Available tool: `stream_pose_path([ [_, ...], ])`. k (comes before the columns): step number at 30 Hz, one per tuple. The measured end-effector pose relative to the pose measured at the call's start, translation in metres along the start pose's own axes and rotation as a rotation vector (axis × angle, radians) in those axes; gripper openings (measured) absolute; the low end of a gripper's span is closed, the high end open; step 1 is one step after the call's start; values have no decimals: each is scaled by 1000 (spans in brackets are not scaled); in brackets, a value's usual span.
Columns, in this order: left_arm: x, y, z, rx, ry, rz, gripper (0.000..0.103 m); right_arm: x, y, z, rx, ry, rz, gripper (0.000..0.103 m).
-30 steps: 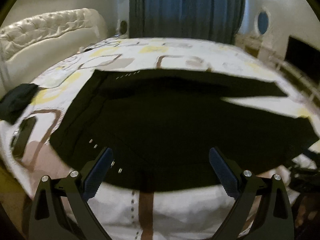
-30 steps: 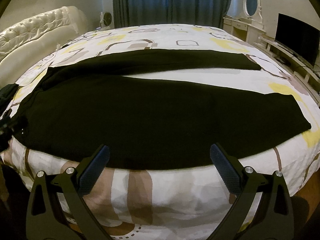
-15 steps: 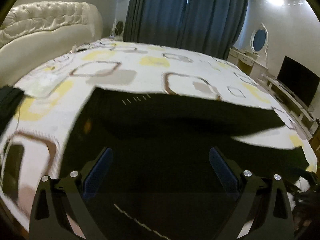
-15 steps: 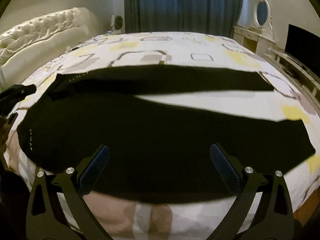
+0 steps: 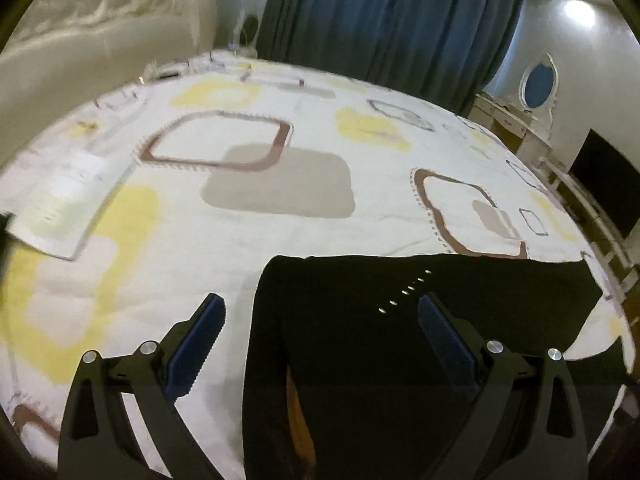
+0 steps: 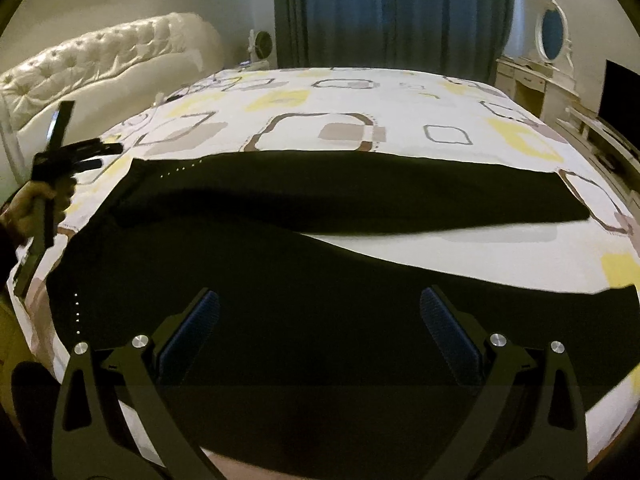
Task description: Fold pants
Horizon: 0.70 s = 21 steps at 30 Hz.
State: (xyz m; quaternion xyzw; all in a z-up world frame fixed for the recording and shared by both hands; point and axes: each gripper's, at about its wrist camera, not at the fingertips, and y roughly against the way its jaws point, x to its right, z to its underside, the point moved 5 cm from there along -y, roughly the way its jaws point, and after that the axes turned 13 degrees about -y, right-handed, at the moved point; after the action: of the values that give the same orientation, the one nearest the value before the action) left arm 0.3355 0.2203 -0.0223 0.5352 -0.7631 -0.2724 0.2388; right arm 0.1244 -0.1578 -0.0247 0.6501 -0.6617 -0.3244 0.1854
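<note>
Black pants (image 6: 320,272) lie spread flat on the bed, waist at the left, the two legs splayed apart toward the right. In the left wrist view the waist end (image 5: 400,340) with a row of small studs fills the lower right. My left gripper (image 5: 320,320) is open and empty above the waist's far corner; it also shows in the right wrist view (image 6: 86,152), held in a hand. My right gripper (image 6: 320,320) is open and empty above the near leg.
The bed has a white quilt (image 5: 280,160) with yellow and brown squares. A padded cream headboard (image 6: 100,60) stands at the left. Dark curtains (image 6: 380,12), a dresser with an oval mirror (image 6: 554,36) and a television (image 6: 620,92) line the far and right sides.
My left gripper has moved forward and left over the waist, so the pants now fill only the lower right of its view. My right gripper has moved forward over the near leg.
</note>
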Motion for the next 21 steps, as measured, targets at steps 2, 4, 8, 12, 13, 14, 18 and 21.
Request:
stream_pose_path([
  [2, -7, -19, -4, -13, 18, 21, 96, -3, -6, -2, -14, 6, -6, 101],
  [4, -7, -30, -8, -18, 2, 42, 96, -4, -12, -4, -26, 8, -13, 101],
  [8, -3, -57, -13, -74, -71, 70, 96, -5, -24, -10, -48, 9, -22, 101],
  [12, -1, -70, -11, -106, -90, 116, 96, -2, -36, -22, -54, 22, -33, 101],
  [13, -1, -74, -10, -122, -95, 113, 96, 0, -39, -26, -55, 26, -34, 101],
  [14, -2, -79, -8, -144, -101, 101, 96, 2, -43, -32, -54, 31, -29, 101],
  [18, -4, -95, 7, -214, -123, 107, 96, 9, -50, -52, -39, 27, -15, 101],
  [21, -8, -96, 6, -217, -82, 126, 96, 13, -52, -62, -34, 19, -26, 101],
])
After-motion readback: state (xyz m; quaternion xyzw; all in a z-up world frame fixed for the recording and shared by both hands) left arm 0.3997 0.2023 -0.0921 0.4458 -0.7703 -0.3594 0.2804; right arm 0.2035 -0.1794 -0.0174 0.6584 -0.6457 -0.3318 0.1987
